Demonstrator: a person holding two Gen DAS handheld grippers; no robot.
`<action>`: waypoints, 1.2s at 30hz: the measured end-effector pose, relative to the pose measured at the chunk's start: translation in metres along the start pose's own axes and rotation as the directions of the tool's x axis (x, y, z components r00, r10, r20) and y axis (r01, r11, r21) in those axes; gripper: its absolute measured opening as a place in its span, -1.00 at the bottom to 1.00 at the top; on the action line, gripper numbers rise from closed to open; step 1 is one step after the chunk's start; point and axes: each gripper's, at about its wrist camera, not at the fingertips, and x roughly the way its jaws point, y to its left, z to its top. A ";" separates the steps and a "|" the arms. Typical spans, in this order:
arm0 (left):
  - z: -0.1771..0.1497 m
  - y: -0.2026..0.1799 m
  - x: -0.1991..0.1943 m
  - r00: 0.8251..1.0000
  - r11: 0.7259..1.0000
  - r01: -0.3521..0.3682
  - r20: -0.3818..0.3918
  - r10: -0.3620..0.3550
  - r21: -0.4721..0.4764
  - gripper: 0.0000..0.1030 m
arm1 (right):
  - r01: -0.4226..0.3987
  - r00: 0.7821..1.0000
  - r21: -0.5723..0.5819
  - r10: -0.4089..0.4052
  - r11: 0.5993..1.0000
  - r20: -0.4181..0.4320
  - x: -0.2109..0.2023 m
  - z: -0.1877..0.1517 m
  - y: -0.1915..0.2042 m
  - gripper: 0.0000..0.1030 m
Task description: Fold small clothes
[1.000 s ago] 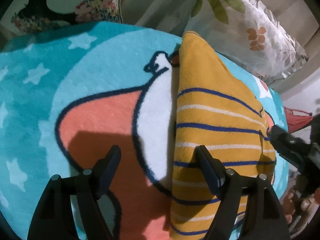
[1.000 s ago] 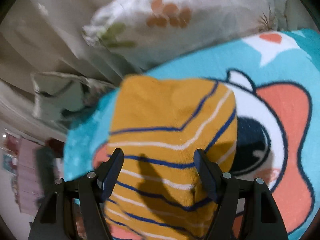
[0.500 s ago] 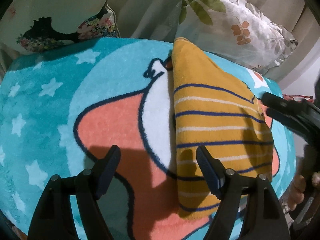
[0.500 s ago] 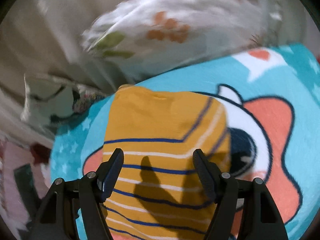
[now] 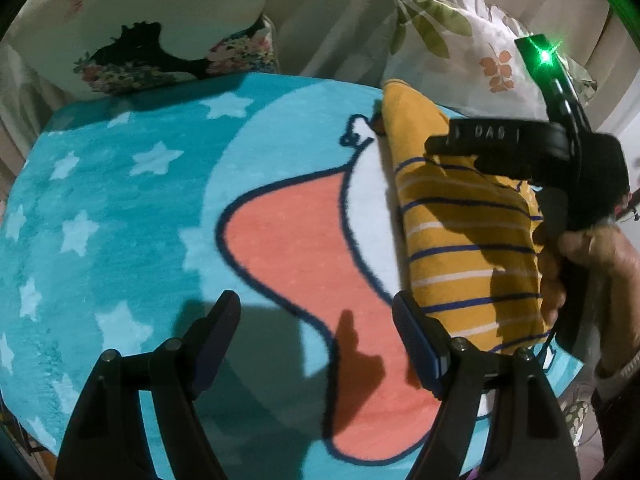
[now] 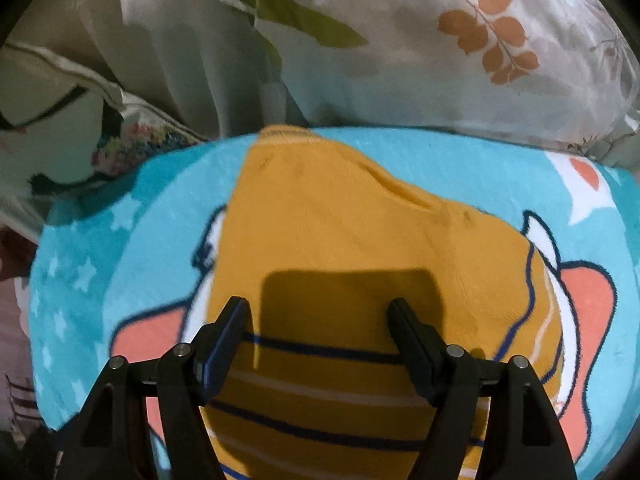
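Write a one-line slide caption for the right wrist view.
Open right gripper poised above a folded mustard-yellow striped garment on a turquoise cartoon rug, leaf-print pillow behind.

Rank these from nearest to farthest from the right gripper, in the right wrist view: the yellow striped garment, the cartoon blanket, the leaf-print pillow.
1. Yellow striped garment, directly under the open right gripper.
2. Cartoon blanket, surrounding the garment.
3. Leaf-print pillow, beyond the blanket's far edge.
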 end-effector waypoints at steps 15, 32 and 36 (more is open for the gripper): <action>-0.002 0.006 0.019 0.992 0.993 0.120 -0.040 -0.120 0.004 0.50 | 0.058 0.990 0.083 -0.068 0.995 0.120 -0.068 -0.119 -0.044 0.52; -0.032 -0.028 0.054 0.986 0.993 0.117 -0.122 -0.116 0.003 0.50 | -0.020 0.989 0.195 -0.009 0.981 0.150 -0.109 -0.147 -0.108 0.50; -0.039 -0.017 0.038 0.995 0.994 0.065 -0.075 -0.072 -0.087 0.50 | -0.111 0.980 0.171 0.079 0.979 0.182 -0.093 -0.107 -0.114 0.49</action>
